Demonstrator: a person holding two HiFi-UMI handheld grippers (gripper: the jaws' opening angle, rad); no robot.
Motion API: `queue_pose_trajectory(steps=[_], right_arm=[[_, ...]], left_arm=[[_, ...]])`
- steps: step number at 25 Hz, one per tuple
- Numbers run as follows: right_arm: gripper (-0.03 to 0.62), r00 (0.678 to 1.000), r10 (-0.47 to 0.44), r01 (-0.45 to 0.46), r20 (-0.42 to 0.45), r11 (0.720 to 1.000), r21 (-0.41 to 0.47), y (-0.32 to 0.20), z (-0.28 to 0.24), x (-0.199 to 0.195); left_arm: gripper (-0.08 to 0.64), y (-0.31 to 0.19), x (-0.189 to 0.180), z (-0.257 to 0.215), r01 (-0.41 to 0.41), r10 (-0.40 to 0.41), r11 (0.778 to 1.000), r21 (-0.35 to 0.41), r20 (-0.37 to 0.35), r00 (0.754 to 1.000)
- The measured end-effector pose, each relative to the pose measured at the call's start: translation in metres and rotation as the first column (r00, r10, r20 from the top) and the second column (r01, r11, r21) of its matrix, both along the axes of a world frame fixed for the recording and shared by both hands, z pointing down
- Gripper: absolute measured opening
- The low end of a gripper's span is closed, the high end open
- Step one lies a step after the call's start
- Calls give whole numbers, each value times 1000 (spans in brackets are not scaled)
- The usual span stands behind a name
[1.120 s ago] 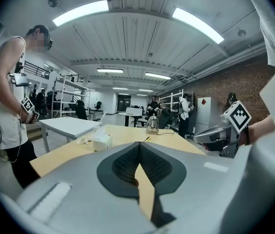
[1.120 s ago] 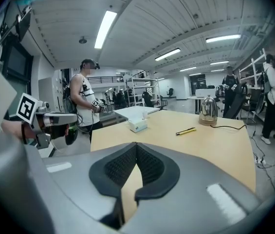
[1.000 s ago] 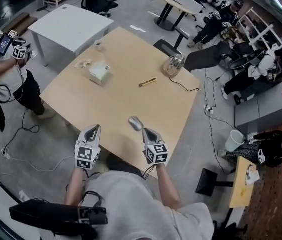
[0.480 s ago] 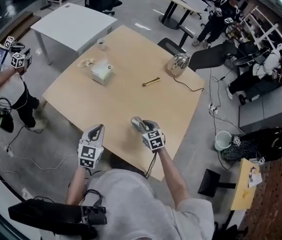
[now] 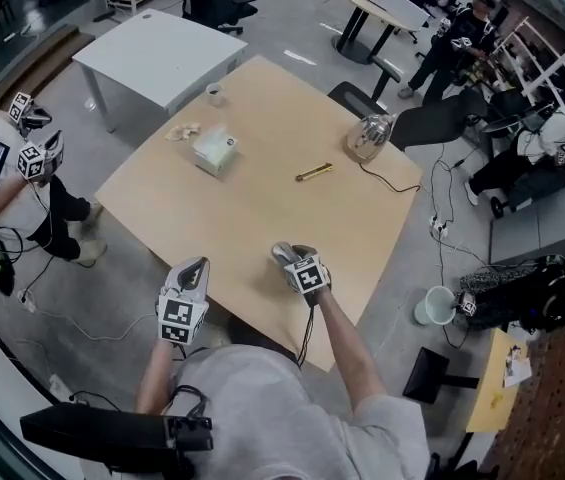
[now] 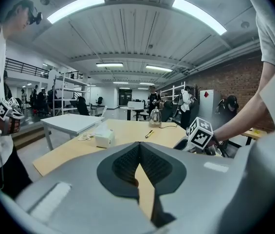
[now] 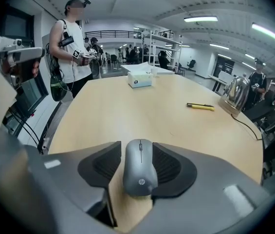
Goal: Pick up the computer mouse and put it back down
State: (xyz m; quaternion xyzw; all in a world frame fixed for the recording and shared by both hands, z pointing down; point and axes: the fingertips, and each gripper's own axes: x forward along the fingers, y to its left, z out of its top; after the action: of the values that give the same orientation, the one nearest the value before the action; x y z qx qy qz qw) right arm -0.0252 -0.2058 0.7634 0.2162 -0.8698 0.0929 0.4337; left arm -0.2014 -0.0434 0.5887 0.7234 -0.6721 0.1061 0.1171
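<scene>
A grey computer mouse [image 7: 139, 172] lies on the tan table [image 5: 262, 198] near its front edge, also visible as the mouse [image 5: 279, 252] in the head view. My right gripper [image 7: 138, 152] points steeply down over it, and its jaws have just been opening. The mouse sits between them: a gap shows at the left pad, while the right pad [image 7: 169, 165] lies close against it. In the head view the right gripper [image 5: 290, 258] covers the mouse's near end. My left gripper [image 5: 192, 266] hovers at the table's front left edge. In its own view the left gripper [image 6: 138, 144] is shut on nothing.
Further back on the table are a tissue box [image 5: 214, 151], a yellow pen-like tool [image 5: 314, 172], a kettle [image 5: 370, 136] with its cord, and a cup [image 5: 214, 93]. A white table [image 5: 157, 53] stands behind. A person [image 5: 2, 168] with grippers stands at the left.
My right gripper has gone forward and down onto the mouse and its jaws have opened around it. The left gripper has stayed where it was.
</scene>
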Motion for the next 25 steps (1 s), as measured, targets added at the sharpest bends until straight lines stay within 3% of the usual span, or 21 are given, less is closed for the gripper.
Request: queue_pose_trajectory(steps=[11,15,20,25], right_arm=[[300,996,26,-30,-89,999,-44,-7,30,2],[307,992,43,-51,-119,996,-67,-7,37,5],[296,992,65,-74,-111,994,-80,-10,45,6],[295,991,43,-52,-129,996,-72,-8,44,7]], left_arm=[[18,-1,-5,3,27,-27,999,-23,0,1000],[18,4,-10,12,36,-36,998,-52,-5,999],[18,0,-12,3,46,-46,998,-32,-6,999],[18,0,-8,4,44,-44,998,-49,-17,999]])
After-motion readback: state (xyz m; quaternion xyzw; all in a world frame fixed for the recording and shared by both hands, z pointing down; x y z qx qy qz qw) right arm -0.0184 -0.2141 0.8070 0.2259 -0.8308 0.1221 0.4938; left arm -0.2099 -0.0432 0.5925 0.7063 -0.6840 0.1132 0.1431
